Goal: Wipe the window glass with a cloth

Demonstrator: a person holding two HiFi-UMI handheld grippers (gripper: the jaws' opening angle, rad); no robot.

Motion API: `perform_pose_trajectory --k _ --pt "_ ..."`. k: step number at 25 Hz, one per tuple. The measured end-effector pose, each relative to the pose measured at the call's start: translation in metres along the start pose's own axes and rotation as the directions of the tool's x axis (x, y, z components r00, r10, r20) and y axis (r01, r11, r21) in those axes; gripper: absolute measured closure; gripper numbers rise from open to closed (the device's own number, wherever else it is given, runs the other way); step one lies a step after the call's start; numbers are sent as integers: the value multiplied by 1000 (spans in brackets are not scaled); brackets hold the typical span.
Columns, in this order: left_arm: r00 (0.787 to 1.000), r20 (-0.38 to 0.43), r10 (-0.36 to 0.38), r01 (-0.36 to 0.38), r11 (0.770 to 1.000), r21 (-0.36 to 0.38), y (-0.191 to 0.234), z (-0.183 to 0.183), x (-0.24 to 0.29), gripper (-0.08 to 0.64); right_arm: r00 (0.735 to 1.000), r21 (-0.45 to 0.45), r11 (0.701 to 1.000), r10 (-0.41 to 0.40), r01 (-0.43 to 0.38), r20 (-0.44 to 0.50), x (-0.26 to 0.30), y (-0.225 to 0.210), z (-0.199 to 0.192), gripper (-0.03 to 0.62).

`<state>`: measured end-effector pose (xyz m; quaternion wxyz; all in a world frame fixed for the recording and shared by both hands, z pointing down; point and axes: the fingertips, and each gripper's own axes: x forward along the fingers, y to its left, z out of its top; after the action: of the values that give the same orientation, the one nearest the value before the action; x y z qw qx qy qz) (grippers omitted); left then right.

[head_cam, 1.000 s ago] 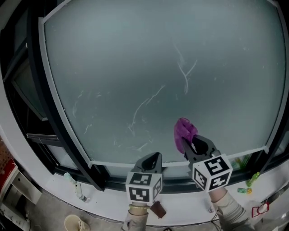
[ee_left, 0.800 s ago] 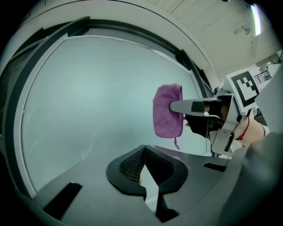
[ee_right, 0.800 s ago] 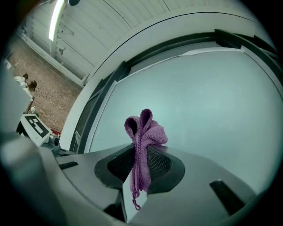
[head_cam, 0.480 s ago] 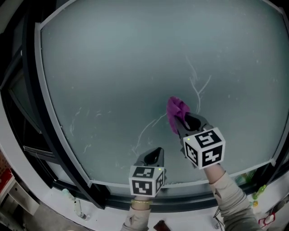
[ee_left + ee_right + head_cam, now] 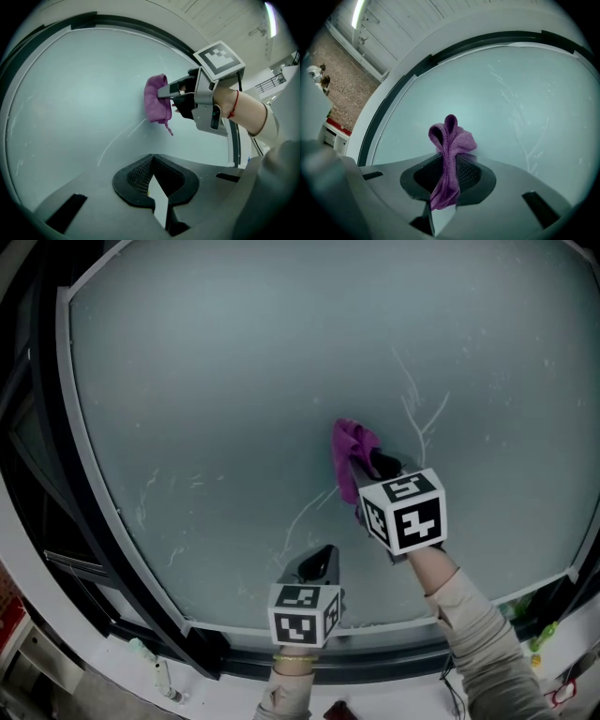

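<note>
Purple cloth (image 5: 349,448), clamped in R gripper (image 5: 372,465) jaws, sits against window glass (image 5: 216,371) at frame centre, L gripper (image 5: 322,561) jaws together and empty at lower centre, white streaks (image 5: 305,512) visible centre, right and lower left, so wiping est. barely begun.

Overall light: soft, even light is spread across the frosted window glass (image 5: 234,381); no hard shadows are cast.
Colour: a cool grey-green cast is carried by every view.
Lamps: a ceiling strip light (image 5: 358,13) is blown out at the right gripper view's upper left, and a second strip light (image 5: 269,11) at the left gripper view's upper right.
Dark areas: the window frame (image 5: 47,474) is rendered nearly black.
Distortion: frame edges are bent into arcs; both gripper views are ringed by black corners.
Focus: the cloth (image 5: 450,140) is rendered sharp; the sleeve (image 5: 281,187) is blurred.
</note>
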<state>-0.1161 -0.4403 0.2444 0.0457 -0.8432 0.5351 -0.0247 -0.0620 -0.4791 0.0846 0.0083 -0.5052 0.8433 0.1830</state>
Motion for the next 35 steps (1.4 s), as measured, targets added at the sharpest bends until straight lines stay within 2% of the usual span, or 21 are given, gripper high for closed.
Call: perform_pose_trajectory --k 8,22,27,35 --pt "1000 -9 -12 12 1000 7 -23 -1 11 555 1000 -11 1000 -20 20 -10 -12 -28 -7 523" --pt "997 -57 -42 42 999 -1 -87 -23 41 555 989 -33 989 -145 143 -42 -78 -140 -33 523" --pt "998 -57 -33 32 999 -23 -99 -30 45 555 973 -36 976 -218 216 -74 -106 -191 -51 523" --pt "998 -56 -30 27 998 -51 -109 -34 45 555 933 -66 939 -344 339 -108 -147 -266 -63 523"
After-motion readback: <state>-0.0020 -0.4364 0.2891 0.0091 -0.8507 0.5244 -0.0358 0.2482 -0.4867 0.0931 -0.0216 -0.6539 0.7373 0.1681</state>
